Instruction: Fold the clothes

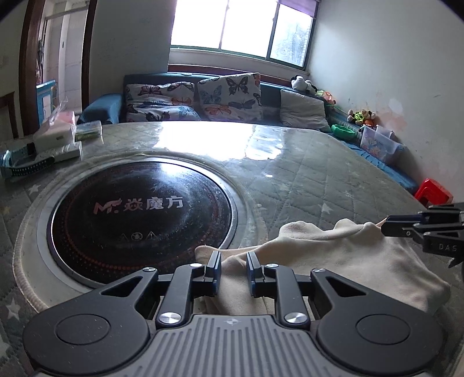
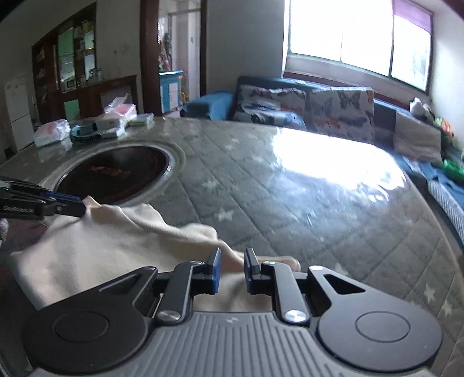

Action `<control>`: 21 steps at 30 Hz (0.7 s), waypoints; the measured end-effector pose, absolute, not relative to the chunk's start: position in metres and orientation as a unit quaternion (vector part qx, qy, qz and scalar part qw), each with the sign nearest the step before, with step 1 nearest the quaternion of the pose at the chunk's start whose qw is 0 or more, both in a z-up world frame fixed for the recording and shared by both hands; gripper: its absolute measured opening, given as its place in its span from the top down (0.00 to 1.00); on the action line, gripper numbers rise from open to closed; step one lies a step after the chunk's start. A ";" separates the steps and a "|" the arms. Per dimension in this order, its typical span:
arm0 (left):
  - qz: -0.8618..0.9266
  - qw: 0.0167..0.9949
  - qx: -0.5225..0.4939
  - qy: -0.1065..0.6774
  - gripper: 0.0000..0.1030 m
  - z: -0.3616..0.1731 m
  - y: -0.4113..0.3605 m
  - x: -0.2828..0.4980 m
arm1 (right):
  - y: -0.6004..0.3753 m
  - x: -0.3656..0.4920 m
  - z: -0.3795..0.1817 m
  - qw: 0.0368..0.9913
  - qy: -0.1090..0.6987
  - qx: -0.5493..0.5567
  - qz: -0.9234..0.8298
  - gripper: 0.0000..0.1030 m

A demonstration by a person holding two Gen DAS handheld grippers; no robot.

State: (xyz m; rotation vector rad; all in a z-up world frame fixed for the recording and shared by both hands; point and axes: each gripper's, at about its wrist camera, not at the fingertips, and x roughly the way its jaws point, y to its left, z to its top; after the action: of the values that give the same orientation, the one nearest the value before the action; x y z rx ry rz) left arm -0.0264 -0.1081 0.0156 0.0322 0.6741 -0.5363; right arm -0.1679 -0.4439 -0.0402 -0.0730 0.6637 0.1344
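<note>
A: Where is the cloth now?

B: The cream cloth [image 1: 333, 255] lies on the near edge of the round table [image 1: 304, 162], which has a grey quilted cover with small stars under a shiny clear sheet. Its left end comes over the rim of the black cooking plate [image 1: 139, 217] set into the table. It is wrinkled and lifted a little at the two far corners.

A: And the left gripper?

B: The left gripper [image 1: 233, 261] is at the left far corner of the cloth. Its jaws stand narrow, with a fold of the cloth between them, so it is grasping the cloth. In the right wrist view I see the same gripper [image 2: 78, 207] from the side, with its tips pinching the cloth corner.

A: The right one?

B: The right gripper [image 2: 233, 261] has also narrow jaws, and the cloth edge goes between them. It is clenched on the cloth too. From the left wrist view its tips [image 1: 387, 226] meet the raised right corner.

A: What else is on the table?

B: At the far left side there are some packets [image 1: 61, 133] and a comb-like thing, well apart from the cloth. Behind the table stands a dark blue sofa [image 1: 269, 95] with butterfly cushions [image 1: 229, 95], under a bright window [image 1: 240, 26]. A red stool [image 1: 433, 192] is at the right, beside the table.
</note>
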 end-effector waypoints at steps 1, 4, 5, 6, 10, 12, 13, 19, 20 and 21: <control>-0.258 0.909 0.014 0.328 0.79 0.016 -0.108 -0.026 | -0.441 -0.166 -0.039 0.942 0.325 -0.038 0.069 0.84; -0.254 0.909 0.012 0.330 0.78 0.017 -0.106 -0.026 | -0.434 -0.157 -0.045 0.937 0.338 -0.046 0.073 0.84; -0.252 0.910 0.011 0.329 0.71 0.019 -0.104 -0.028 | -0.432 -0.154 -0.049 0.935 0.343 -0.049 0.071 0.83; -0.250 0.911 0.011 0.328 0.66 0.022 -0.101 -0.030 | -0.431 -0.153 -0.050 0.934 0.346 -0.051 0.070 0.83; -0.248 0.913 0.006 0.325 0.57 0.029 -0.086 -0.041 | -0.425 -0.163 -0.045 0.935 0.338 -0.065 0.078 0.76; -0.241 0.911 -0.003 0.333 0.54 0.029 -0.078 -0.044 | -0.420 -0.172 -0.038 0.936 0.331 -0.076 0.088 0.73; -0.237 0.911 -0.008 0.338 0.51 0.029 -0.074 -0.044 | -0.417 -0.176 -0.035 0.937 0.328 -0.081 0.093 0.71; -0.207 0.905 -0.043 0.370 0.46 0.026 -0.054 -0.048 | -0.373 -0.203 -0.023 0.922 0.320 -0.128 0.176 0.64; -0.202 0.904 -0.048 0.374 0.46 0.025 -0.051 -0.049 | -0.362 -0.207 -0.023 0.918 0.317 -0.139 0.195 0.64; -0.198 0.903 -0.052 0.378 0.46 0.025 -0.048 -0.050 | -0.350 -0.210 -0.022 0.913 0.314 -0.152 0.213 0.64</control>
State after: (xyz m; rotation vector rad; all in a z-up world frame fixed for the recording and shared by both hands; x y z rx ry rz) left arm -0.0502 -0.0483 0.0252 -0.1072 0.7818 -0.4103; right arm -0.2102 -0.3504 -0.0221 -0.3121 0.6459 0.4380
